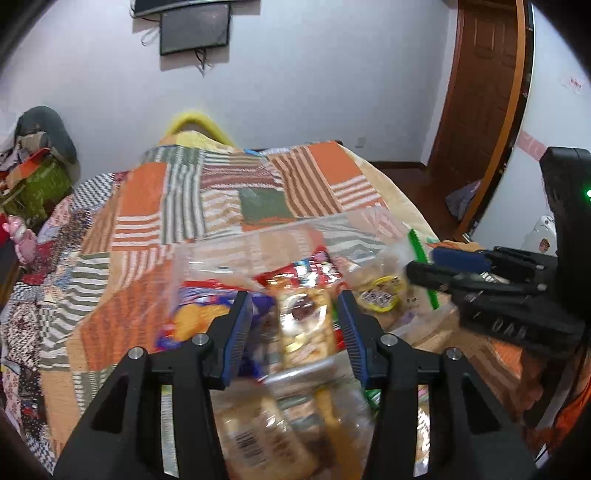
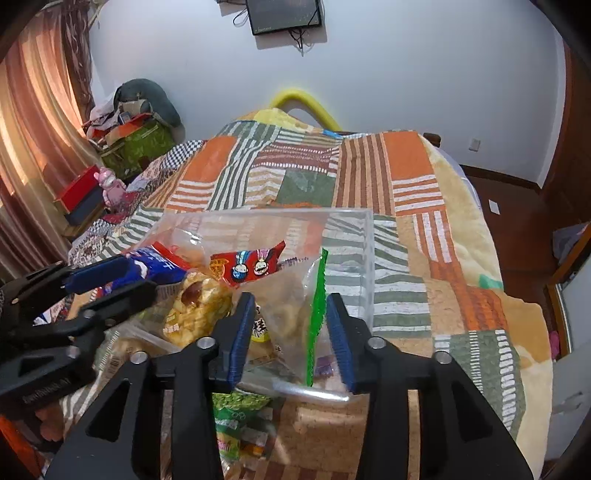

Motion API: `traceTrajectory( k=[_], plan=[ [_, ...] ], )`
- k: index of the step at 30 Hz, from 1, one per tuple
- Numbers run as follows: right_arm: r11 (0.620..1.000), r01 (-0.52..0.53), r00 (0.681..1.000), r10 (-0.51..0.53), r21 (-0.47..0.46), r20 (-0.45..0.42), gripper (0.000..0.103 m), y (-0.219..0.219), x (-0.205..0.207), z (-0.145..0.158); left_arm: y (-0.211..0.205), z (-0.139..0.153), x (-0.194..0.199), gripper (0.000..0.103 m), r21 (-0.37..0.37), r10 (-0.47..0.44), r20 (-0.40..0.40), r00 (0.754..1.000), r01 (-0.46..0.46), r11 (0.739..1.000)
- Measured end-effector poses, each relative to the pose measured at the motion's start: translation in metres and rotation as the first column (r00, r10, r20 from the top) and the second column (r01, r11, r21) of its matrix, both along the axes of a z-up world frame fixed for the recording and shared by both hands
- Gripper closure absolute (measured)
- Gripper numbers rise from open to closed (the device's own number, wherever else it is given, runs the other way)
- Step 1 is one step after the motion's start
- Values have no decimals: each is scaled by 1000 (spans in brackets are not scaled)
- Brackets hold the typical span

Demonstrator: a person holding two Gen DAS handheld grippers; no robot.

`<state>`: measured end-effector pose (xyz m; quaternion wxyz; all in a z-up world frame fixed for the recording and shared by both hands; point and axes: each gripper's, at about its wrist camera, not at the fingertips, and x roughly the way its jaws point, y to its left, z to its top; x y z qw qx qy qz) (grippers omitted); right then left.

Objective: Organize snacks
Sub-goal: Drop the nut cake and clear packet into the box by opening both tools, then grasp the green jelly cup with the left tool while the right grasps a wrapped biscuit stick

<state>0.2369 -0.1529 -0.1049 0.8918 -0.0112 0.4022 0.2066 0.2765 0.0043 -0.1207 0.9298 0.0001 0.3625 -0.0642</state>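
1. Viewing both wrist cameras, I see a clear plastic bin (image 2: 354, 236) resting on a patchwork quilt (image 2: 417, 162) spread over a bed, toward the quilt's near edge.
2. My left gripper (image 1: 293, 332) reaches over the bin's near rim. Its blue pads (image 1: 238, 332) stand apart on either side of a clear packet of yellow puffed snacks (image 1: 306, 325). The view is blurred there; I see a gap on both sides, so I read the jaws as parted and not pressing on the packet.
3. My right gripper (image 2: 291, 336) sits at the bin's near right part. Its jaws are parted around a clear zip bag with a green seal strip (image 2: 316, 314). The strip stands close to the right pad (image 2: 341, 339) but clear of it; the left pad is also clear of the bag film.
4. Contents of the bin, as seen from the right wrist: a red wrapper with cartoon faces (image 2: 251, 267) near the middle, a blue and red packet (image 2: 159, 266) at the left side, and the puffed snack packet below them.
5. A green snack packet (image 2: 240, 410) lies on the quilt just outside the bin's near rim, below the right gripper.
6. A dark screen (image 2: 282, 14) hangs on the white wall beyond the bed's far edge.
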Motion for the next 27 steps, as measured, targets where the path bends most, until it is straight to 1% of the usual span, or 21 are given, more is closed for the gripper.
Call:
traceTrajectory(
  k=[4,7,10,14,19,23,27],
  plan=[
    [1000,-2,1000,2,20,23,59,-3,-8,10,28,7,-21,51,19,50,19,999,-51,999],
    [1000,-14,999,13,11,41,58,-4,-18,16,55,5,-33,50,34,99,9,995,-99,995],
    [1000,-20,998,20,-12,66,54,-4,-28,19,79,-6,-41,49,69,153,-19,988,-151,986],
    [999,-31,997,32,-23,63,52,-3,-42,17,104,-25,-46,49,81,194,-79,978,-188,979],
    [998,-41,999,42,-41,21,51,3,-58,3,118,-52,-36,49,80,195,-136,971,-185,979],
    [997,-52,998,51,-56,-31,50,9,-67,-11,124,-67,-24,49,37,170,-160,972,-166,985],
    [996,-58,996,53,-69,-68,50,15,-72,-21,123,-76,-10,49,21,139,-174,975,-138,990]
  ],
)
